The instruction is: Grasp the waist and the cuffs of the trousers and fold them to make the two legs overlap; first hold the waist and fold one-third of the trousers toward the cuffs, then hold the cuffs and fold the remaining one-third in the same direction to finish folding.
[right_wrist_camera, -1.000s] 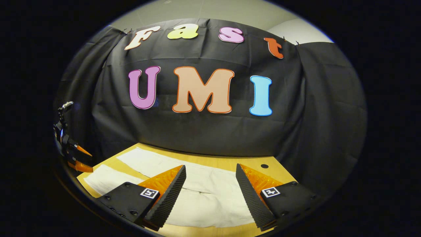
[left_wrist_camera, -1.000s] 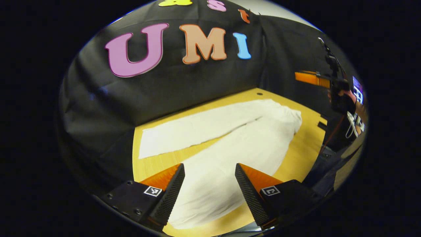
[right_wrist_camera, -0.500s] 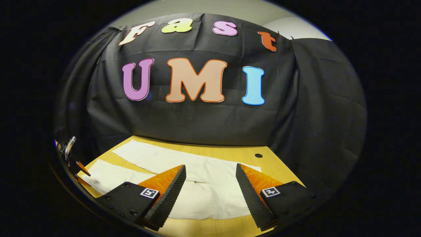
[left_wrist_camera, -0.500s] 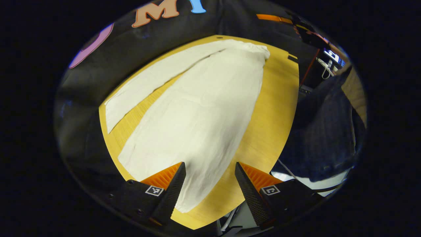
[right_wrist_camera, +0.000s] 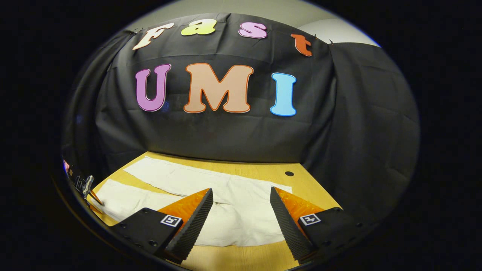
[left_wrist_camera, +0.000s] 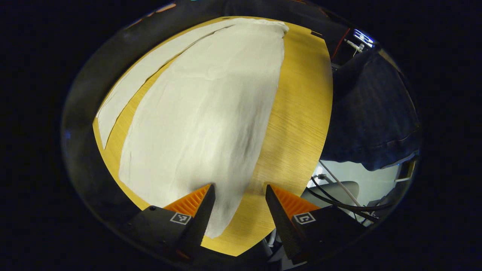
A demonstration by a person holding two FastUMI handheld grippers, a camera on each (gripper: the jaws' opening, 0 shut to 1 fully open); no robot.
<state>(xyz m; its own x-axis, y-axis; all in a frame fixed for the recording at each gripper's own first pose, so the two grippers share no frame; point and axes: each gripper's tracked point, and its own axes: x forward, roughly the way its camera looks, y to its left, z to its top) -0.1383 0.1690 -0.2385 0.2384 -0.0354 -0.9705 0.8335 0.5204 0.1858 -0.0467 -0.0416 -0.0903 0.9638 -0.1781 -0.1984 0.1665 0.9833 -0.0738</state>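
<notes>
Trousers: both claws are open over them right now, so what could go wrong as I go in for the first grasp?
1. The left claw straddles the near cuff's corner, close to the table edge; a pinch may catch only a sliver and slip.
2. The legs of the trousers lie splayed apart, so an uneven lift could leave them misaligned.
3. The right claw hovers above the waist; closing there may grab one layer only.

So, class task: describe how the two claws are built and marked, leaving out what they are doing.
Each claw, left and right, has two wedge-shaped fingers on a black block bearing a small square black-and-white tag. The right claw's inner faces are finely ribbed.
</notes>
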